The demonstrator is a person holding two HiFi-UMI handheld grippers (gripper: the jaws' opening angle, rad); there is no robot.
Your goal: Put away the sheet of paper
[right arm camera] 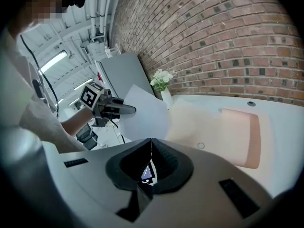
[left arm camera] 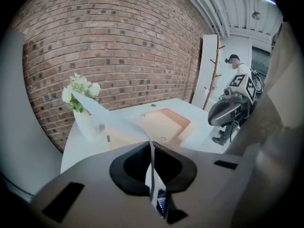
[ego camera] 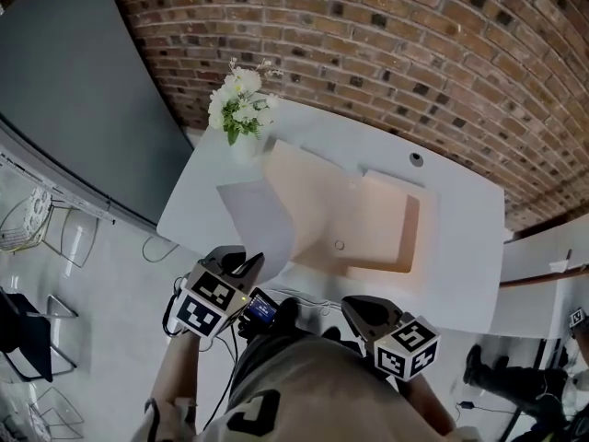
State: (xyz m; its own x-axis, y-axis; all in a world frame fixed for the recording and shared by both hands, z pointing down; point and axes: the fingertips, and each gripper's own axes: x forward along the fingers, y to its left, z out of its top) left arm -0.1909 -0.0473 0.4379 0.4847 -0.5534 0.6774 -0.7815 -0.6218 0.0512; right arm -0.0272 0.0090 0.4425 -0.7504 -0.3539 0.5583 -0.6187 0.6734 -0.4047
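No legible text or numbers. Marker cube [ego camera: 204, 304] of left gripper [ego camera: 247, 265]: square patterns only. Small screen [ego camera: 261, 308]: unreadable.

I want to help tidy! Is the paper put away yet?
Not yet. Done: the sheet of paper is lifted off the white table. In hand: the left gripper pinches its edge between its fingers, while the right gripper is shut and empty. Left: putting it in its place.

Your sheet of paper [ego camera: 258, 215] is thin and smooth. The tabletop [ego camera: 460, 238] looks smooth too. The brick wall [ego camera: 368, 35] looks rough.
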